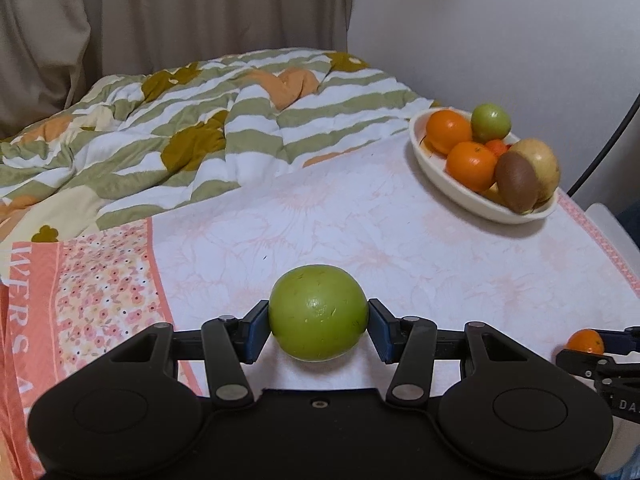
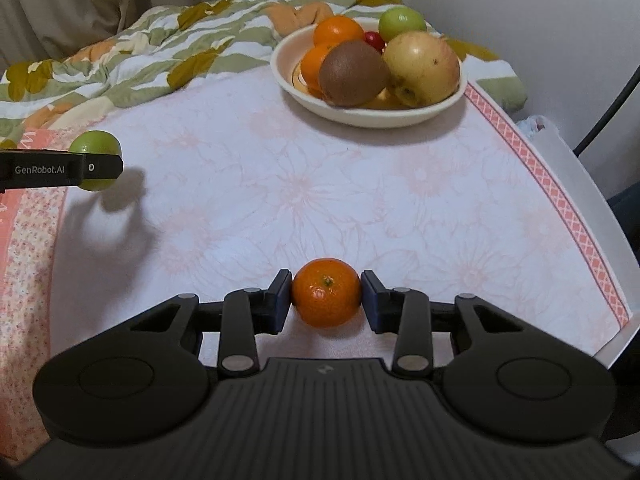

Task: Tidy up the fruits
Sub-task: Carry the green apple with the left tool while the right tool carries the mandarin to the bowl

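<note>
A green round fruit (image 1: 318,316) sits between the blue pads of my left gripper (image 1: 318,322), which is shut on it. In the right wrist view the same fruit (image 2: 96,142) hangs a little above the cloth at the far left, and its shadow falls below it. My right gripper (image 2: 326,300) has both pads against a small mandarin (image 2: 326,296) low over the white cloth near the front edge. The mandarin (image 1: 585,342) also shows at the right edge of the left wrist view. A cream bowl (image 2: 360,118) at the back right holds oranges, a kiwi (image 2: 352,74), a yellowish apple (image 2: 422,68) and another green fruit (image 2: 402,20).
The white flower-print cloth (image 2: 320,184) covers the surface, with a pink patterned border at left and right. A rumpled green-striped quilt (image 1: 180,120) lies behind it. Beige curtains and a white wall stand at the back. A black cable (image 2: 608,112) runs past the right edge.
</note>
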Motion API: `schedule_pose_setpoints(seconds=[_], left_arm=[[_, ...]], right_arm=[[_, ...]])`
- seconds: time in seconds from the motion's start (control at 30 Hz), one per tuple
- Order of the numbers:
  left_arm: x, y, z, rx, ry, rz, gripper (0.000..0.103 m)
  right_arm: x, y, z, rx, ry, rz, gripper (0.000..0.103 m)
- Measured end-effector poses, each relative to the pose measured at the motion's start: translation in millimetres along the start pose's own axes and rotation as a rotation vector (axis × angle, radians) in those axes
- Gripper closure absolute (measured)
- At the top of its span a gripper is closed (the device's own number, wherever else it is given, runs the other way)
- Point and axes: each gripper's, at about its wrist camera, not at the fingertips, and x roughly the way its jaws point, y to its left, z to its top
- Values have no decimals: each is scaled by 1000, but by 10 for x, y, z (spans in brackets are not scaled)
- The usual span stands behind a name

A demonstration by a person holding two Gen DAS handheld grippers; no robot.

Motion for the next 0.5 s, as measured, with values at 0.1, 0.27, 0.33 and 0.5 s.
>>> schedule_pose_setpoints(seconds=[0.1, 0.27, 0.33, 0.5], left_arm=[[-148, -57, 14, -11, -25, -6, 48], [-410, -197, 51, -34, -67, -18, 48], [-512, -263, 74, -49, -84, -20, 48], [-731, -489, 139, -85, -123, -13, 48]], right_arm=[[-116, -5, 20, -7, -20, 4, 50], [-355, -62, 91, -16, -57, 13, 50], [-455, -105, 137, -25, -74, 14, 50], [-658, -301, 291, -37, -124, 37, 50]])
